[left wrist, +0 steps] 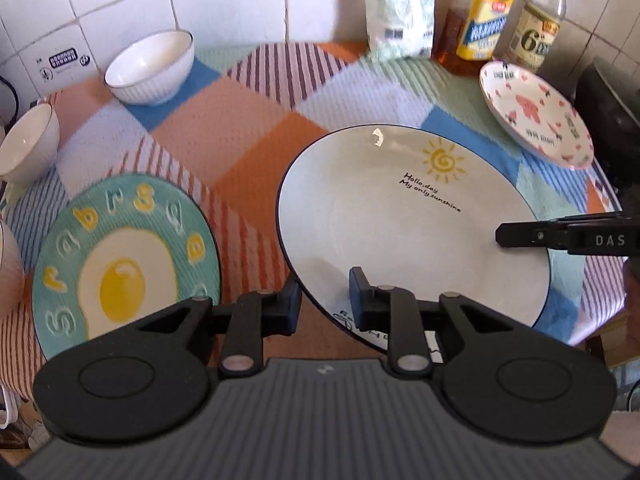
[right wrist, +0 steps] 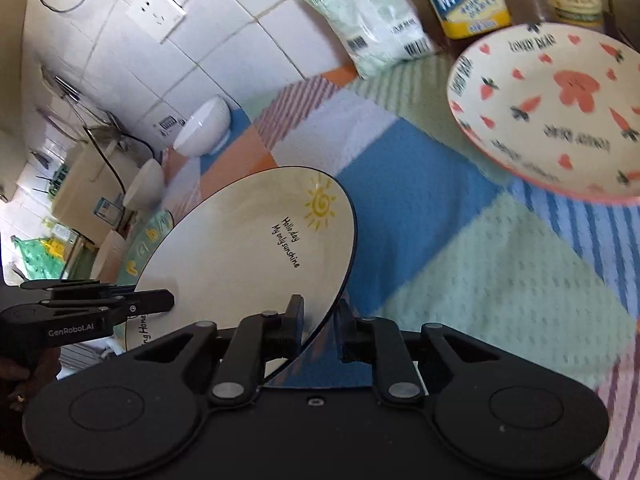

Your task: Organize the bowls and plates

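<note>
Sunshine plate (left wrist: 400,216) rim between both grippers' slightly parted jaws, patchwork cloth (left wrist: 240,128)

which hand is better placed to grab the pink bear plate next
Right. The pink bear plate lies close ahead of the right gripper; from the left gripper it sits far off, beyond the sunshine plate.

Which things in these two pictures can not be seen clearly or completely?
- Sun plate: near rim hidden behind the left gripper in the left wrist view; its lower lettering is cut short.
- Egg plate: mostly hidden behind the sun plate in the right wrist view.
- Bottle labels: small print blurred, unreadable.
- Leftmost bowl: cut off by the left wrist view's left edge.
- Right gripper: whether its pads touch the rim is unclear.
</note>
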### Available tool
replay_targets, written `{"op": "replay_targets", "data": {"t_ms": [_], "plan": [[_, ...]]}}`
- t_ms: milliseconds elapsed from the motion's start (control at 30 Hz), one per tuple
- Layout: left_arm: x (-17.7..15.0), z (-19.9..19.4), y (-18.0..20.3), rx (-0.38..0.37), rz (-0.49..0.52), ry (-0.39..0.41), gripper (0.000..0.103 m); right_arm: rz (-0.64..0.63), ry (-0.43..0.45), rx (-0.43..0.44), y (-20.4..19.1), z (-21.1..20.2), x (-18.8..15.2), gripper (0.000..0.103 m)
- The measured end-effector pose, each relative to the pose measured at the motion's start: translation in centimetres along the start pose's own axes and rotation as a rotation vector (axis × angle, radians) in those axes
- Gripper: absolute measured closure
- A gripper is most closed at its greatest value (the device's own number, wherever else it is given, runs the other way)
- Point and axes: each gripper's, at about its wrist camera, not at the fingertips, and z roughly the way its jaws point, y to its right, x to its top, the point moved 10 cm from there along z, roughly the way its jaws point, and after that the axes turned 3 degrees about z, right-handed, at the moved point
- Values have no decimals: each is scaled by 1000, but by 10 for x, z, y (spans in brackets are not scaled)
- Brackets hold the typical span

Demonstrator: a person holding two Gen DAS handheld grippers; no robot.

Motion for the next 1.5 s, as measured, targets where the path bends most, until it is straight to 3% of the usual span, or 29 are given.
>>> {"op": "replay_targets", "data": {"t_ms": [233, 600, 733, 1233, 1333, 1500], "plan": [[39, 0, -24, 23, -18, 51, 80, -76, 31, 29, -15, 13, 45, 82], [79, 44, -66, 42, -125, 30, 80, -188, 13, 17, -24, 57, 102, 81], [84, 67, -78, 9, -202, -19, 80, -237, -6, -27, -26, 63, 106, 80], [79, 100, -74, -31, -260, -103, 80, -250, -11, -156, -10, 82, 115, 80], [78, 102, -70, 17, -233, -128, 80, -257, -45, -207, -9, 88, 110, 76], [78, 88, -70, 63, -204, -161, 80, -206, -1, -334, -15, 77, 105, 76]]}}
